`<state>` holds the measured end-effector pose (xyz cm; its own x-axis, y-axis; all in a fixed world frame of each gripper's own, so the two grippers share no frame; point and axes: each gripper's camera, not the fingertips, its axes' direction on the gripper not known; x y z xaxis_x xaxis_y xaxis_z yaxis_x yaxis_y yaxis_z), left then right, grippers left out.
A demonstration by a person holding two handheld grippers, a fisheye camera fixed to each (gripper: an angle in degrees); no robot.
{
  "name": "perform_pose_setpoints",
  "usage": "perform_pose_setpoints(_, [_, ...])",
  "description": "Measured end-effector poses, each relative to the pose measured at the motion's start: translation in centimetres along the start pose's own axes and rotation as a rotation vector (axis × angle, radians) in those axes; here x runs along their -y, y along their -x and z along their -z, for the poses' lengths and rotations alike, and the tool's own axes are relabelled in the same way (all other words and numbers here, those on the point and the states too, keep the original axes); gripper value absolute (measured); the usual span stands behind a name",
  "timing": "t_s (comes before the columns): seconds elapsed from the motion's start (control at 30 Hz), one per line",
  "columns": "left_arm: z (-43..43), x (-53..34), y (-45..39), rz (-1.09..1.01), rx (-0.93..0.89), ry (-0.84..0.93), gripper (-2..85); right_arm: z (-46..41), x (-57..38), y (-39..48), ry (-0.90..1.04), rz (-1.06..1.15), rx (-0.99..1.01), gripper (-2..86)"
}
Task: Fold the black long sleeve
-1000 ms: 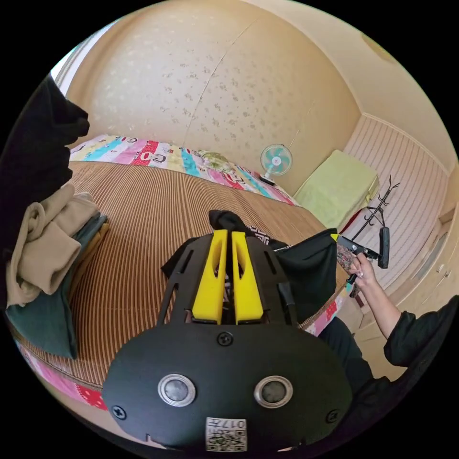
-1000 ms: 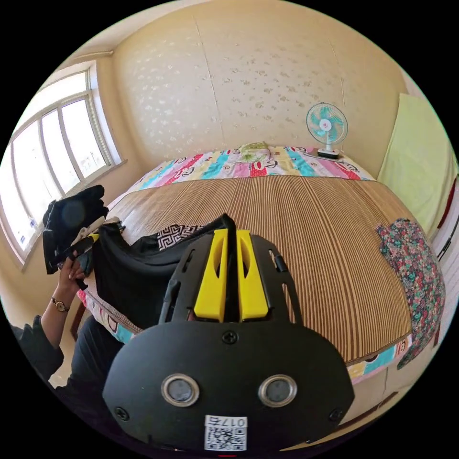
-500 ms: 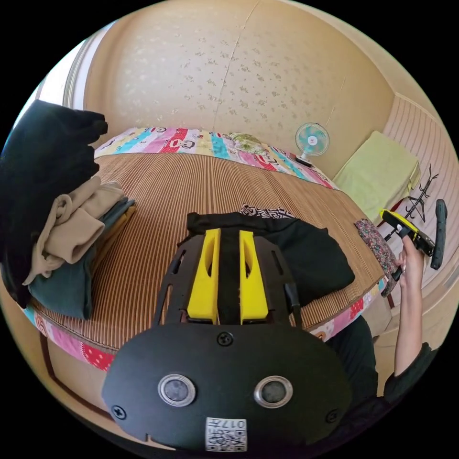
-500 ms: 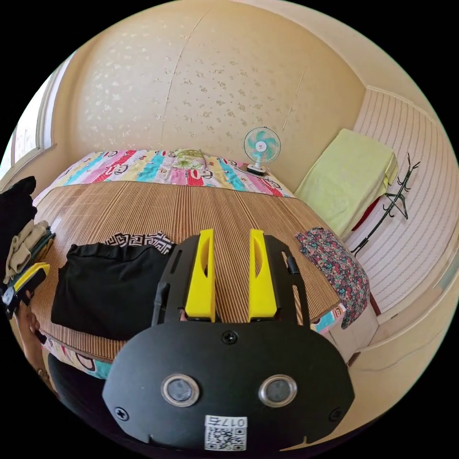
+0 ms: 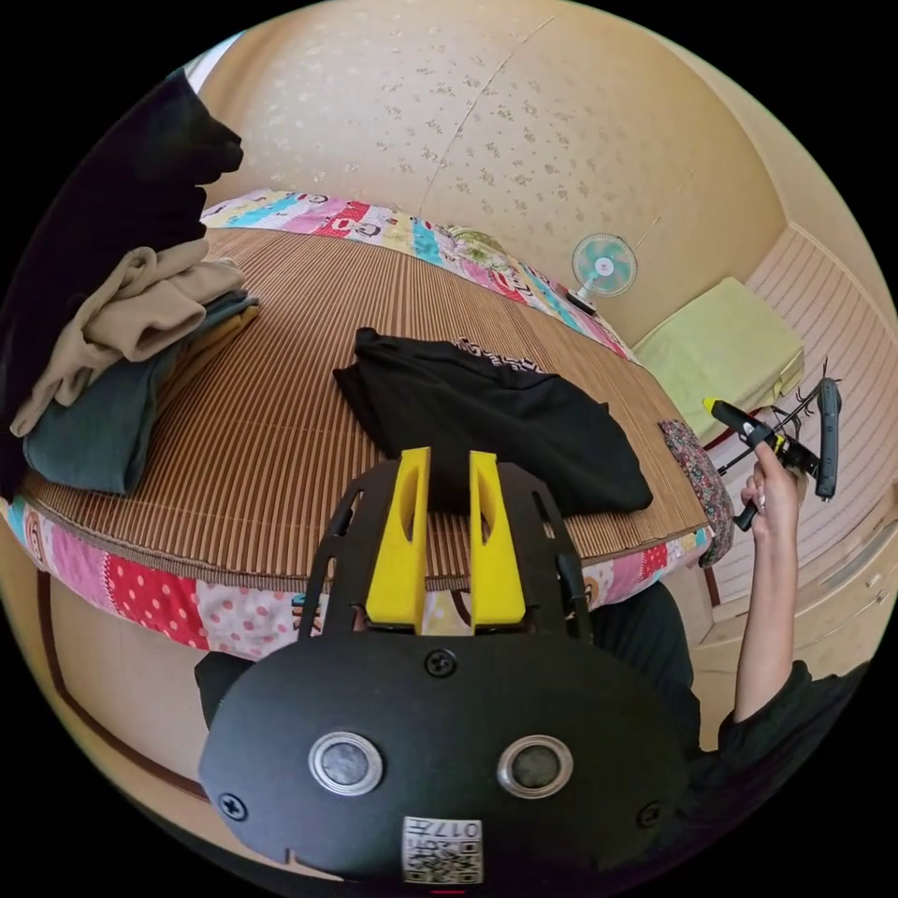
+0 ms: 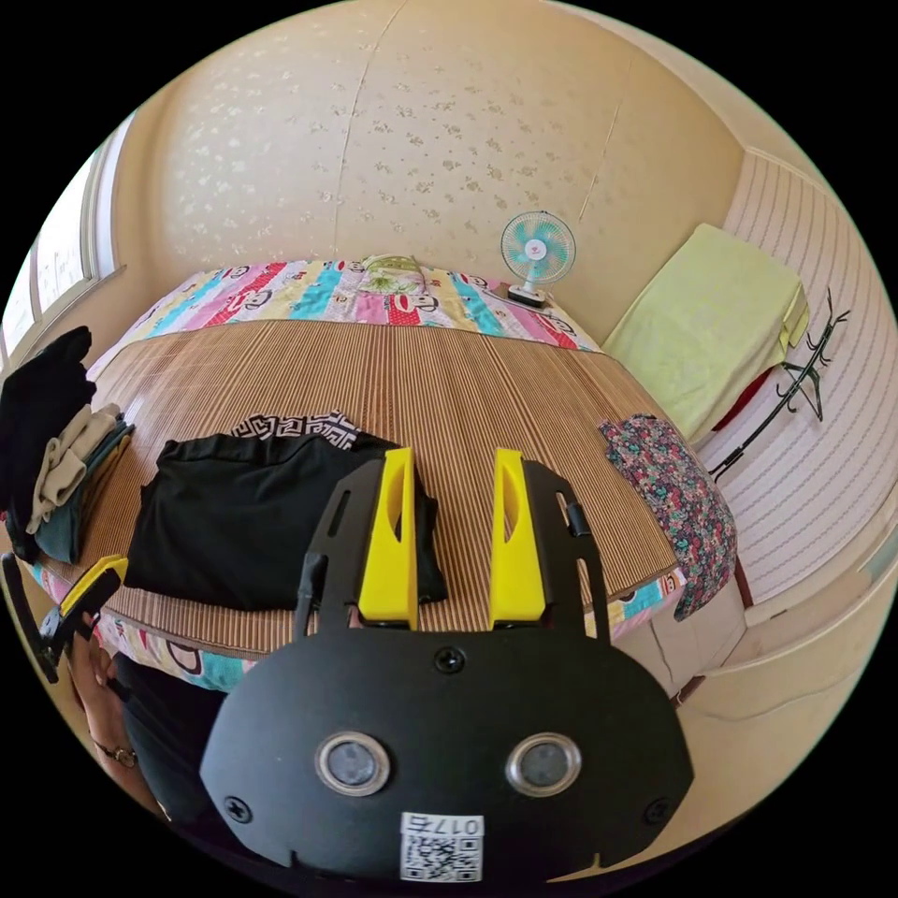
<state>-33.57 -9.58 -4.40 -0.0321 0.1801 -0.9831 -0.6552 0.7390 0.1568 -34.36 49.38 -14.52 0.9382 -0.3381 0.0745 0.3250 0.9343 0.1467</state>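
Black long sleeve (image 5: 486, 426) lies folded flat on bamboo mat (image 5: 281, 393) near bed's near edge, w/ clothes pile (image 5: 112, 346) at left. Left tongs (image 5: 447, 468) & right tongs (image 6: 454, 468) both spread, empty, held off it; fold looks done.

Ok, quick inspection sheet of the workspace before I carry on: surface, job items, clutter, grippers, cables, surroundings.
Surface: bamboo mat over a colourful bedsheet.
Job's things: black long sleeve lies folded flat near the mat's front edge.
Clutter: clothes pile at one end, floral garment draped over the other.
Grippers: left gripper open, empty; right gripper open, empty; both clear of the garment.
Cables: nothing seen.
Surroundings: small fan, coat rack, wallpapered wall.
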Motion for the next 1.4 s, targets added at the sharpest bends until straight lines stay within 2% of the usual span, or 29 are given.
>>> perform_pose_setpoints(0.67, [0.1,-2.3,-0.9,-0.012,-0.008,0.041,7.8,3.4,-2.5,-0.1,-0.06,0.003,0.037,12.5])
perform_pose_setpoints(1.4, [0.9,-1.7,0.8,0.048,-0.036,0.041,8.4,2.5,1.4,-3.5,-0.039,0.004,0.041,12.9])
